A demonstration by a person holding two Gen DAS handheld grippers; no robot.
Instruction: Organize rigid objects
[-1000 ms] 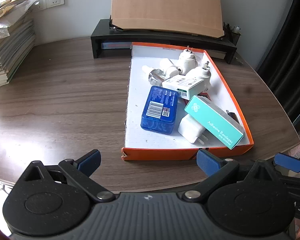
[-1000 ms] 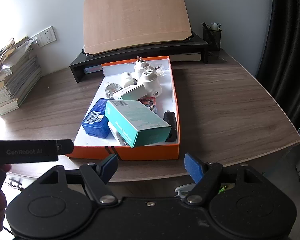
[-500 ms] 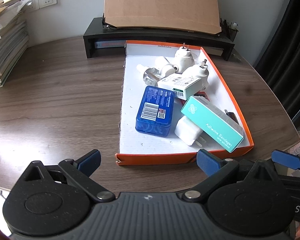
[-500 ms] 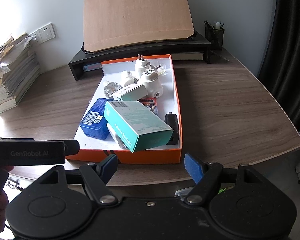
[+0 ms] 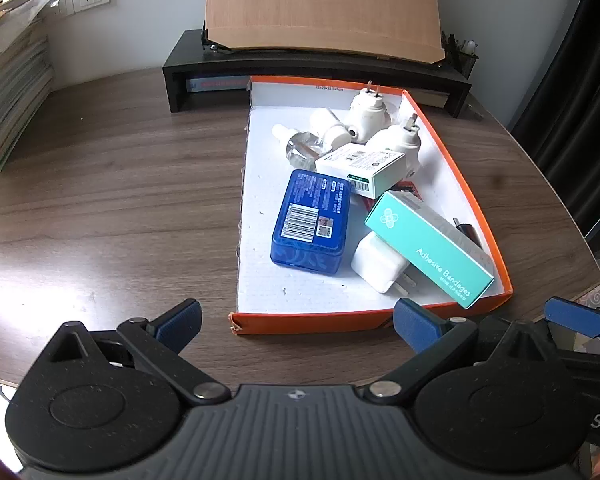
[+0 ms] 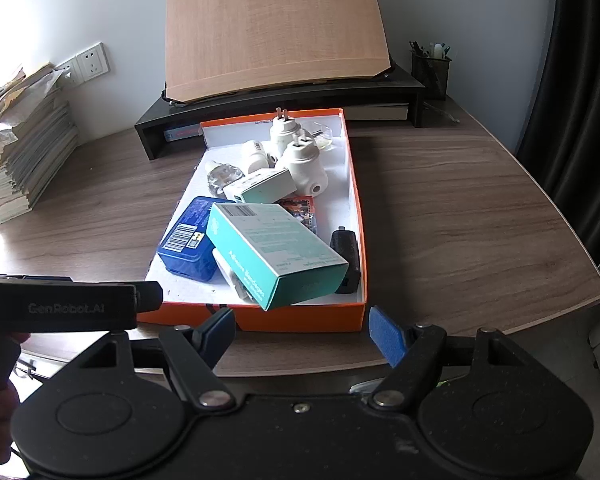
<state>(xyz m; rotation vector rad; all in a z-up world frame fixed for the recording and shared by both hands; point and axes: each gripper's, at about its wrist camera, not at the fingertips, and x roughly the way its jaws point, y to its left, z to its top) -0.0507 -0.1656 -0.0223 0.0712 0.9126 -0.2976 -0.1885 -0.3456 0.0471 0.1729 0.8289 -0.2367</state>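
Now, left tongs [image 5: 296,320] spread wide with nothing between the pads, hovering at the near edge of the worktop [image 5: 100,200]. Right tongs [image 6: 302,330] likewise wide apart and empty, just short of the orange tray [image 6: 300,318]. Inside the tray: a teal bandage box [image 6: 276,254] propped on a white charger [image 5: 378,266], beside a blue tin [image 5: 312,220] (barcode up). Farther back, white plug-in units [image 5: 368,116] and a small white carton [image 5: 360,168].
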